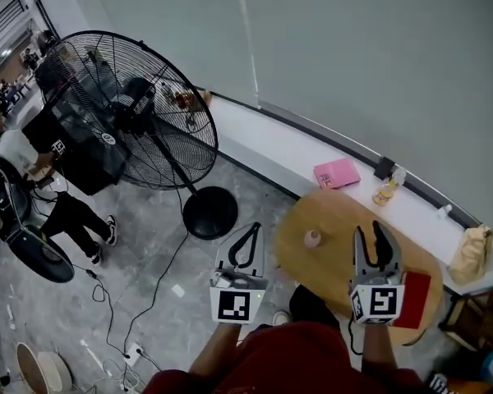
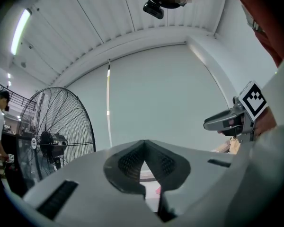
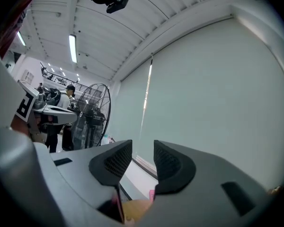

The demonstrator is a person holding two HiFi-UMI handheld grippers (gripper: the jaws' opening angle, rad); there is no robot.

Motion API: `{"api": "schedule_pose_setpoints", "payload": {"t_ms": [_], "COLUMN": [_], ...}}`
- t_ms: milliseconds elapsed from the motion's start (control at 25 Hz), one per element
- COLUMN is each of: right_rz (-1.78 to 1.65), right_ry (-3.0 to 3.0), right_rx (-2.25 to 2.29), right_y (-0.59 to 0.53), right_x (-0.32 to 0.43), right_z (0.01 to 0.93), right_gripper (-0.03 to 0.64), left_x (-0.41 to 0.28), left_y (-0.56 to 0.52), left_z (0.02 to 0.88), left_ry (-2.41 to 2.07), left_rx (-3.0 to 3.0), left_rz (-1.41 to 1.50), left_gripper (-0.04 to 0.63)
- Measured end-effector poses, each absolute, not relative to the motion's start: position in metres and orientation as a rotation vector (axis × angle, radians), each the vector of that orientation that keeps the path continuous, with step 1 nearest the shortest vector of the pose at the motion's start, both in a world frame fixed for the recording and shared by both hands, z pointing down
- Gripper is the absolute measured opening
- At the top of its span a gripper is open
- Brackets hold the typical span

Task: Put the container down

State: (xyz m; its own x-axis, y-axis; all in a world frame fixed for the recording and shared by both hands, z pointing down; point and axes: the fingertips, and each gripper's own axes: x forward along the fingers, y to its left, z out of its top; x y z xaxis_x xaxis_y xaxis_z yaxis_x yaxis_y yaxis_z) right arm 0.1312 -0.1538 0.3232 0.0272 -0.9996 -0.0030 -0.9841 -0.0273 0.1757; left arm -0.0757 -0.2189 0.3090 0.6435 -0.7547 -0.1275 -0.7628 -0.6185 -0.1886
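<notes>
Looking down in the head view, a small pale-pink container (image 1: 312, 238) stands upright near the left edge of the round wooden worktop (image 1: 345, 208). It is free of both tools, so it seems already put down. The left gripper (image 1: 250, 230) hangs off that edge over the floor, and the right gripper (image 1: 372, 235) hangs above the worktop's middle, so the container lies between and below them. It looks light and stiff, probably plastic and easy to tip. A side pinch low on its body would suit best.

In the left gripper view, the jaws meet at their tips with nothing between them, and I cannot make out the container.

In the right gripper view, the jaws stand apart with only the wall in the gap. A sliver of worktop shows beneath.
</notes>
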Motion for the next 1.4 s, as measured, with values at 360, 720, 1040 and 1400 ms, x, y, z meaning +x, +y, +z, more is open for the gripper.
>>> {"api": "schedule_pose_setpoints", "payload": {"t_ms": [360, 720, 1040, 1400], "right_rz": [-0.251, -0.264, -0.231, -0.233], "right_ry": [-2.048, -2.042, -2.05, -2.056], "right_rx": [2.186, 2.167, 2.173, 2.159], "right_y": [-0.145, -0.145, -0.146, -0.146], "right_x": [0.132, 0.136, 0.136, 0.141], "right_z": [0.316, 0.309, 0.315, 0.314], "right_gripper": [0.0, -0.002, -0.003, -0.003], "left_x": [-0.075, -0.079, -0.075, -0.07], "left_y": [-0.212, -0.214, -0.214, -0.214], "left_z": [0.311, 0.313, 0.313, 0.313], "left_ry": [1.233, 1.243, 1.249, 1.259], "left_rx": [-2.629, -2.608, -2.62, -2.653], "left_rz": [0.057, 0.036, 0.047, 0.061], "left_gripper": [0.005, 0.005, 0.005, 0.005]}}
